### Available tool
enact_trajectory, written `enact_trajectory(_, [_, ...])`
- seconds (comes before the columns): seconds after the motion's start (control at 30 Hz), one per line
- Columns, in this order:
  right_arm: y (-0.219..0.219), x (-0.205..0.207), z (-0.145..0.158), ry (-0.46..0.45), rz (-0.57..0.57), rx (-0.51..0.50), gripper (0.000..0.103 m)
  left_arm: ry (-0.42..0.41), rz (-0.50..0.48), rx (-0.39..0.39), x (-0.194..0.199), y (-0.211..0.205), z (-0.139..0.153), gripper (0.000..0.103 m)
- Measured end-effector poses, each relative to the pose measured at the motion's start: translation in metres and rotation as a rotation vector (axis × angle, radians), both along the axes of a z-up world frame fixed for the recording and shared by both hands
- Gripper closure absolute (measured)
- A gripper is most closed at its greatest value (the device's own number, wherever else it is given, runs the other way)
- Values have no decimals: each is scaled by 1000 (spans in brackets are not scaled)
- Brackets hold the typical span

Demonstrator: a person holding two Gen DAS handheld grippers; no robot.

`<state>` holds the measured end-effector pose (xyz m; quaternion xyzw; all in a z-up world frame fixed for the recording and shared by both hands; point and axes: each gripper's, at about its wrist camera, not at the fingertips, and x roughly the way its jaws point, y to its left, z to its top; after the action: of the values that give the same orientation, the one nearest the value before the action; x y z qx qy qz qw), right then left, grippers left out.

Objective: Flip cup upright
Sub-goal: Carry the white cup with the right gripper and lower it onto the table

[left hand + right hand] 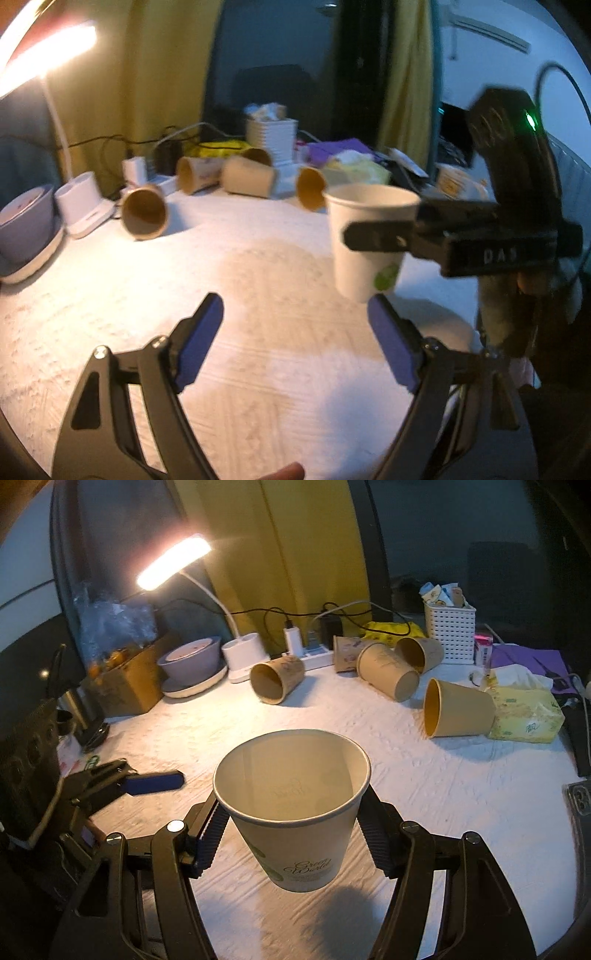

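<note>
A white paper cup (291,812) with a green logo stands mouth up, held above the white tablecloth by my right gripper (291,816), which is shut on its sides. It shows too in the left wrist view (365,240), with the right gripper (373,236) across it. My left gripper (295,332) is open and empty, low over the cloth, just left of and below the cup; its blue pad shows in the right wrist view (155,781). Several brown paper cups lie on their sides at the back: one (277,681), another (456,709), one (144,210).
A lit desk lamp (173,563) stands back left, with a bowl (192,661), a cardboard box (125,686), a power strip (314,653) and cables. A white basket (448,631) and tissue pack (526,716) sit back right. A phone (580,797) lies at the right edge.
</note>
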<state>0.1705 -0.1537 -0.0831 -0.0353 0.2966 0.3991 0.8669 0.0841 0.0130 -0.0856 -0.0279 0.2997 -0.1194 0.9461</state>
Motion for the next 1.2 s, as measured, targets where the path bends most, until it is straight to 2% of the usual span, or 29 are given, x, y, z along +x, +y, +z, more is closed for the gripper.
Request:
enact_trajectory(0.2, [13,16,-10,-27,-38,-32,34,25,129,-42,14,32,-9,21])
enact_trajectory(0.43, [25,19,-19,-86,-73,-57,34,67,221,-72,25,54,-20,21])
enact_trajectory(0.63, [30,18,-30,-87,-86,-74,34,76,236,-78,27,57,-22,21])
enact_trajectory(1.2, [24,1,-36,-87,-113,-131,33,54,212,-55,14,39,-12,21])
